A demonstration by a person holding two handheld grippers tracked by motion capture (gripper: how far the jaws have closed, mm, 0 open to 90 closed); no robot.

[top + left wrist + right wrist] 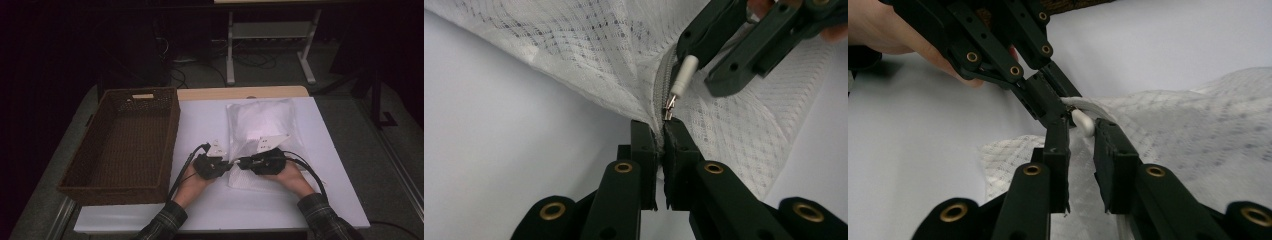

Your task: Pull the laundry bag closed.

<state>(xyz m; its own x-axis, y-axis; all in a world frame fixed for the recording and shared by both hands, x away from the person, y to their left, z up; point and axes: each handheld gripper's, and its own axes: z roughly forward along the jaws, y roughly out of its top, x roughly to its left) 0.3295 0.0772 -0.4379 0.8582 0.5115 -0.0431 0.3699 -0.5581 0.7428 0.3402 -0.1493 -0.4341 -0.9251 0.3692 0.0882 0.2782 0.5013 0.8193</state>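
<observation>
A: Left tool (660, 131) is clamped tight on the mesh bag (260, 122) right by its zipper, near edge of the table (200, 120).

B: And the right tool (1081, 134)? Pads a little apart, the white zipper pull (1082, 121) sitting between the tips, not pinched.

A: Left gripper view gives the pull (684, 75) hanging free beside those jaws.

B: From above, the hands crowd it; the wicker basket (125, 142) sits left, clear of everything.

Lab, dark curtains (60, 45), floor cables (250, 60)
</observation>
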